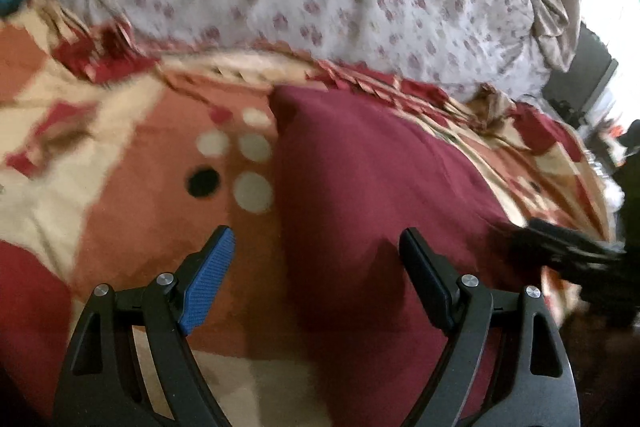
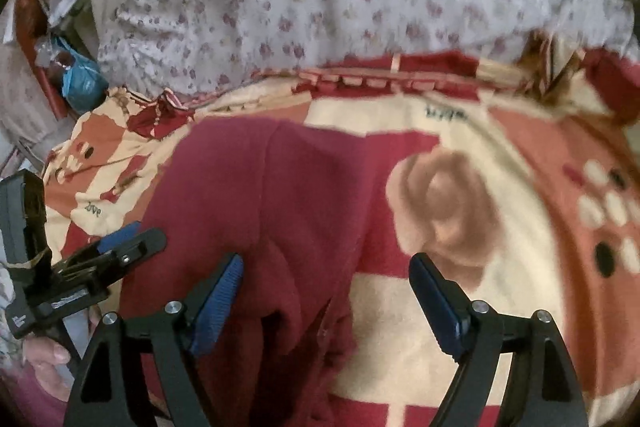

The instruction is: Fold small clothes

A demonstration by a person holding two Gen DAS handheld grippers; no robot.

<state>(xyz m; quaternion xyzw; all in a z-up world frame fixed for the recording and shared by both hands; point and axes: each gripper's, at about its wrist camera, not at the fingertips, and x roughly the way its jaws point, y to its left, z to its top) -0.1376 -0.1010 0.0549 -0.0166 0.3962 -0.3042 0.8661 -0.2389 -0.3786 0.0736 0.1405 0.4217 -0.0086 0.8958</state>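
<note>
Maroon garment (image 1: 372,183) lies flat on the patterned blanket (image 1: 120,131) on the bed. Left gripper (image 1: 316,247): fingers spread wide, empty, hovering over the garment's left edge; cloth runs from 12 to 3 o'clock of it. Right gripper (image 2: 326,273): fingers also apart, nothing held, garment's rumpled near end sits between them and extends to 11 o'clock. Floral sheet (image 2: 360,7) beyond at 12 o'clock. Frames blurred.

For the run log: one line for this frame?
step: fold | left tool: open, empty | right tool: open, empty | maroon garment: lying on patterned blanket
</note>
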